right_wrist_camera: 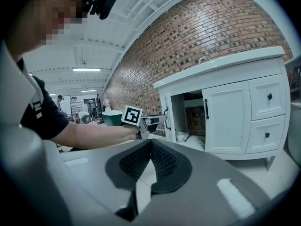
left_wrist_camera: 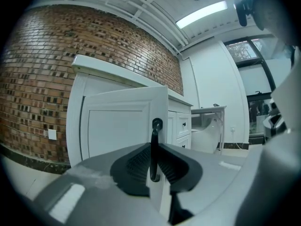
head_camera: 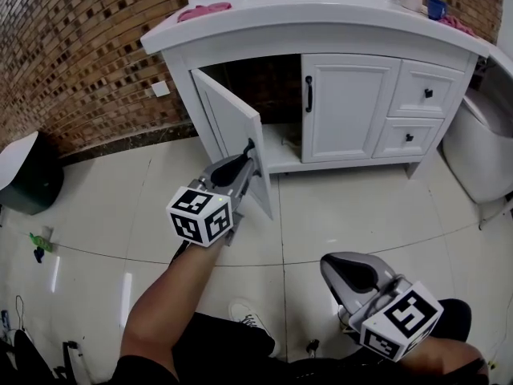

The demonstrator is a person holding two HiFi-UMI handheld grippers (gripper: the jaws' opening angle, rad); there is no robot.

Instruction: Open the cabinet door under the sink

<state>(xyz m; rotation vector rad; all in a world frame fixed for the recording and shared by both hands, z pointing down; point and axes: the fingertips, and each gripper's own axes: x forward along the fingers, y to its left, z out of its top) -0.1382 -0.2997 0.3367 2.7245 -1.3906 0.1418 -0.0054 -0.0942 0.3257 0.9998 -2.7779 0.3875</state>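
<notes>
The white vanity cabinet (head_camera: pixel 240 34) stands against the brick wall. Its left door (head_camera: pixel 228 127) is swung out towards me, and the dark space under the sink (head_camera: pixel 260 87) shows behind it. My left gripper (head_camera: pixel 247 157) is shut on that door's black bar handle (left_wrist_camera: pixel 154 145), which stands upright between the pads (left_wrist_camera: pixel 136 166). The right door (head_camera: pixel 349 107) with its black handle (head_camera: pixel 309 93) is closed. My right gripper (head_camera: pixel 338 269) hangs low over the floor at the lower right, shut with nothing in it (right_wrist_camera: pixel 150 147).
Two closed drawers (head_camera: pixel 423 93) are on the cabinet's right side. A white toilet (head_camera: pixel 481 155) stands at the far right and a black bin (head_camera: pixel 28 179) at the left wall. Small items lie in the open cabinet (right_wrist_camera: pixel 181 136). The floor is glossy tile (head_camera: pixel 361 207).
</notes>
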